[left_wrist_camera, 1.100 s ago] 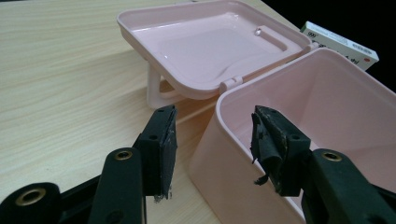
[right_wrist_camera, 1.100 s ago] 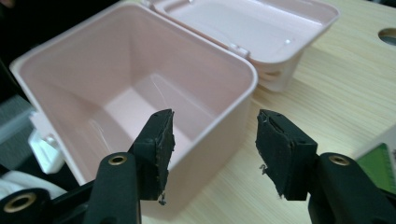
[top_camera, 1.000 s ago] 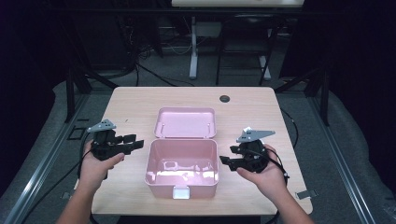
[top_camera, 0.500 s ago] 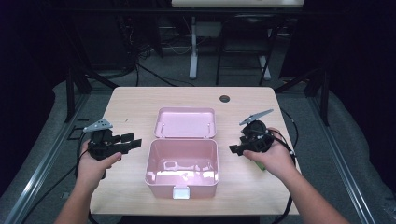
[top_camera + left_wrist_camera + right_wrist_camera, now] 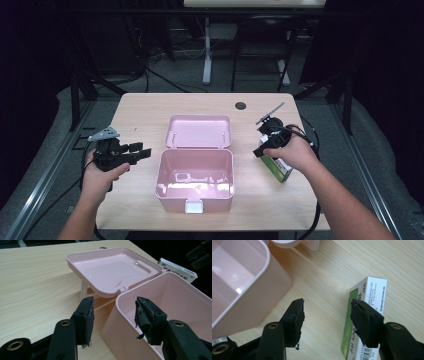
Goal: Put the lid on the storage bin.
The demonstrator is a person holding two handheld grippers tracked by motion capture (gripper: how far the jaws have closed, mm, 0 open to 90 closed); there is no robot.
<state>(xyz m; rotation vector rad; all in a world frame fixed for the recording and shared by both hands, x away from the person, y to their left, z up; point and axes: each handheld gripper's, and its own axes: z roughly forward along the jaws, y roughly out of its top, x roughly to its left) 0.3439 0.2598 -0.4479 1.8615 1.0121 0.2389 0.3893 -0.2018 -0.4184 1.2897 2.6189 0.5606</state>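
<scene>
- Green and white, the small carton [image 5: 364, 322] is lying flat on the wooden table [image 5: 150, 107], just beside the right wall of the pink box [image 5: 195, 175] and apart from it.
- In the right gripper view, the carton is sitting under and beyond the right-hand jaw, with a strip of bare wood showing between the two jaws; whether that jaw is touching the carton I cannot tell.
- The right gripper [image 5: 265, 142] is hovering over the carton's far end with its jaws spread wide, gripping nothing.
- The pink box is standing open in the middle of the table, its lid [image 5: 200, 131] lying back flat behind it on the hinge.
- The left gripper [image 5: 134, 152] is hanging on the box's left side, near it and clear of the wall, its jaws spread and holding nothing.
- In the left gripper view, the box's near corner is showing between those jaws, with the carton [image 5: 178, 269] peeking out beyond the box's far rim.
</scene>
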